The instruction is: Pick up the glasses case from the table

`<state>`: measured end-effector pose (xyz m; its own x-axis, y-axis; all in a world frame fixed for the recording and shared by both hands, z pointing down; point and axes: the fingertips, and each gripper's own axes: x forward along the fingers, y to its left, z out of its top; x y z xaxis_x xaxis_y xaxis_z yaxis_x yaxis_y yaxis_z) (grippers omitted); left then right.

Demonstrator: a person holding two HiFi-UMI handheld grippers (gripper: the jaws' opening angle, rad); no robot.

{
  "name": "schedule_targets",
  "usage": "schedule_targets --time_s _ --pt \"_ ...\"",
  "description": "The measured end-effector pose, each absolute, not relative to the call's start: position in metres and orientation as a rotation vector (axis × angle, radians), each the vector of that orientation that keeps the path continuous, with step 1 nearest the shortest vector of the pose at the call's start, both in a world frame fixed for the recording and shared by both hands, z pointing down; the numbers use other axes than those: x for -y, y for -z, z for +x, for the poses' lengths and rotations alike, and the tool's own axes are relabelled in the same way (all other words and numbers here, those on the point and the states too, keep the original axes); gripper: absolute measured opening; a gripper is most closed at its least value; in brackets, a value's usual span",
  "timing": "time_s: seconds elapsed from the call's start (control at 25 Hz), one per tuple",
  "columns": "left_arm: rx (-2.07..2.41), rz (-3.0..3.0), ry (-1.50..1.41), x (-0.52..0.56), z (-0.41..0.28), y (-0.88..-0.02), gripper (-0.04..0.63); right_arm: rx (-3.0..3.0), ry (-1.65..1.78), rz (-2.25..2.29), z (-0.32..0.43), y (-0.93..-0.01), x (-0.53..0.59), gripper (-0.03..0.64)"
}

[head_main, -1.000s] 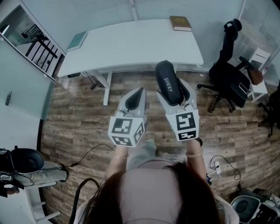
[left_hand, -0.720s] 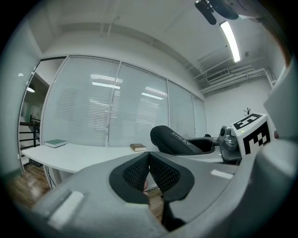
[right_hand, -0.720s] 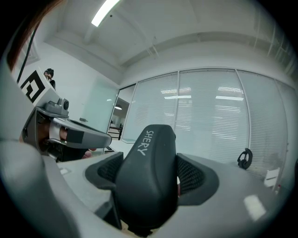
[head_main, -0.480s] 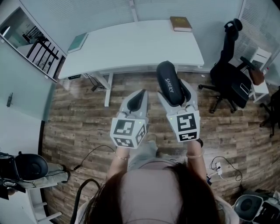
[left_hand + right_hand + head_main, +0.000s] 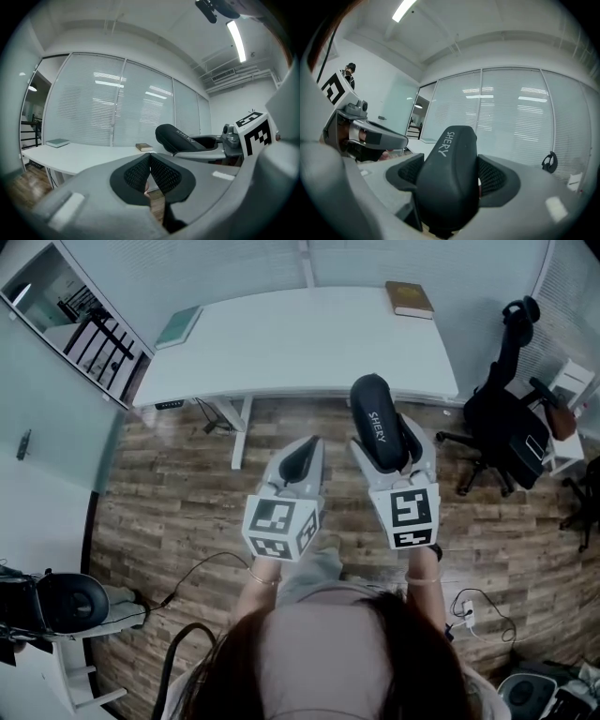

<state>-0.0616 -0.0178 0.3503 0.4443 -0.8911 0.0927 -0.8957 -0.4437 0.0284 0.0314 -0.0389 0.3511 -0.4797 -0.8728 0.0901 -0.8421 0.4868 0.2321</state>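
Black glasses case (image 5: pixel 374 420) pinched in the right tongs (image 5: pixel 382 439), up in the air over the wood floor (image 5: pixel 169 484), off the white worktop (image 5: pixel 281 343), left tongs (image 5: pixel 301 457) just beside, pressed together, holding nothing

Glasses case (image 5: pixel 375 423): near end is concealed between the jaws of the right gripper (image 5: pixel 386 435). Brown book (image 5: pixel 410 298) and green book (image 5: pixel 179 326), far on the table (image 5: pixel 300 343): covers too small to be read. Black round object (image 5: pixel 66 601), near left: cut off by the edge, unidentified.
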Motion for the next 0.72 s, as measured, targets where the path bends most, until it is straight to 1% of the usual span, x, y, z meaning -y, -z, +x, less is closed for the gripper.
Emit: schedule_targets --time_s 0.2,0.72 --pt "1.608 2.602 -0.088 0.042 -0.076 -0.352 0.009 2.525 0.235 1.463 0.013 -0.354 0.059 0.359" --pt "1.586 2.603 -0.071 0.08 -0.092 -0.356 0.009 2.477 0.243 1.48 -0.001 -0.358 0.093 0.359"
